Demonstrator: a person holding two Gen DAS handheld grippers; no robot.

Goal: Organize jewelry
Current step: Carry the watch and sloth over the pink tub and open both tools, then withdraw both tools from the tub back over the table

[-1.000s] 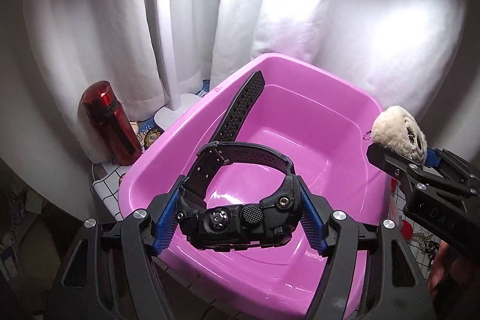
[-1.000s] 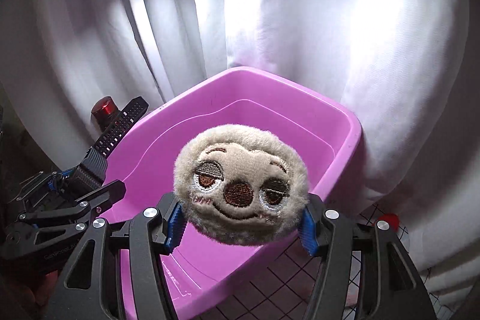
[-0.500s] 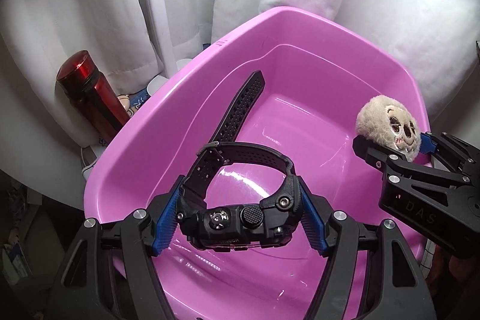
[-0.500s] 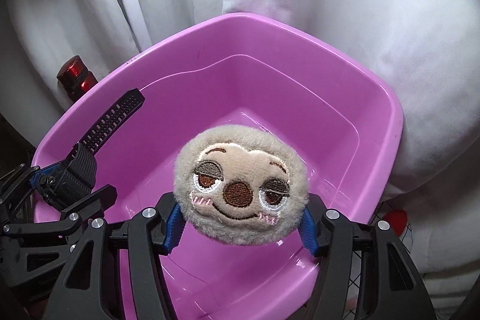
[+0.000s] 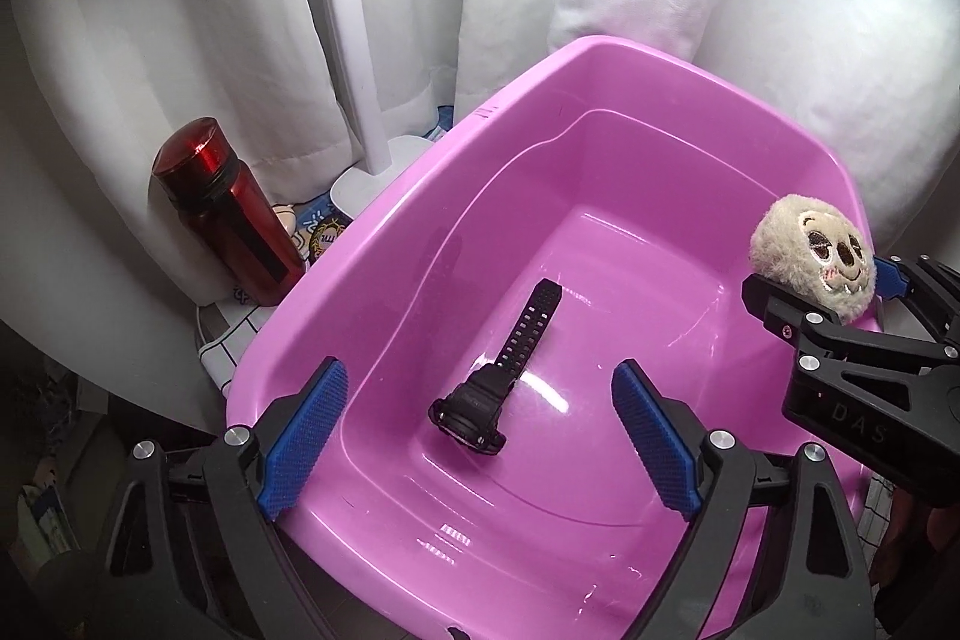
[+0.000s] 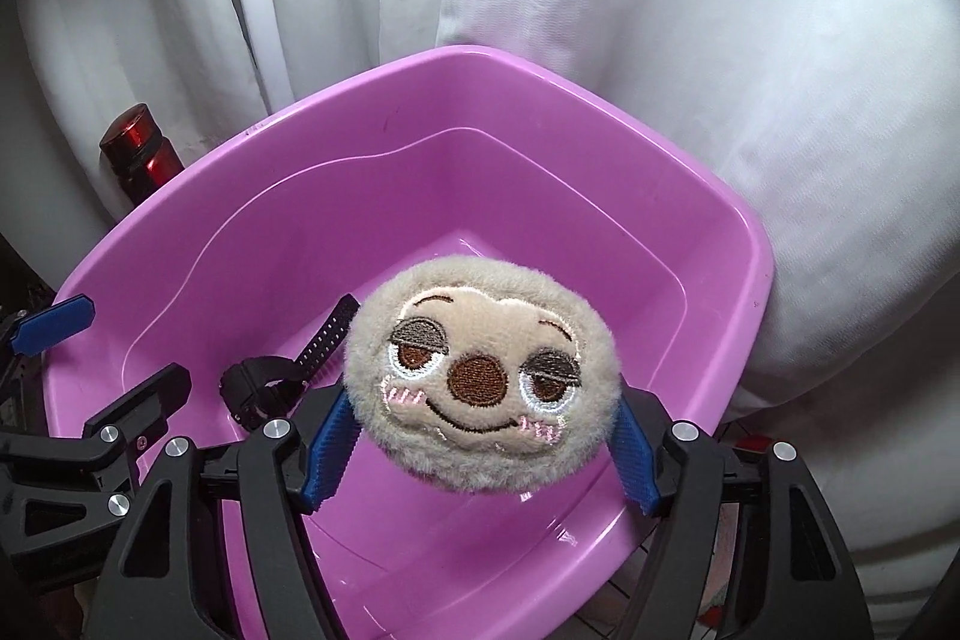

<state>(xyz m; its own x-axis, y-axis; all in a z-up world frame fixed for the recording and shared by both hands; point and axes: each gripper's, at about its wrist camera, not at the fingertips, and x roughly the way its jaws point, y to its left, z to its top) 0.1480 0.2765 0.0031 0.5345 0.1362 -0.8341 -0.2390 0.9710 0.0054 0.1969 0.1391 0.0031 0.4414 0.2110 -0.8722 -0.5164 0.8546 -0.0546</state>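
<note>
Lying whole in left view, watch (image 5: pixel 493 375) in tub (image 5: pixel 600 58); left claw (image 5: pixel 480 439) spread wide, empty; right claw (image 6: pixel 477 445) clamping plush face (image 6: pixel 480 376)

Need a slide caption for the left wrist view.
Left tongs open above the black watch lying in the pink tub; right tongs grip a plush face.

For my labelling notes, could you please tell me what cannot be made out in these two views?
- Black watch dial: left wrist view, too small and angled to read.
- Watch case: right wrist view, partly hidden behind the right gripper and plush sloth face.
- Red bottle: right wrist view, lower part hidden by the pink tub rim.
- Surface under the tub: mostly hidden.
</note>
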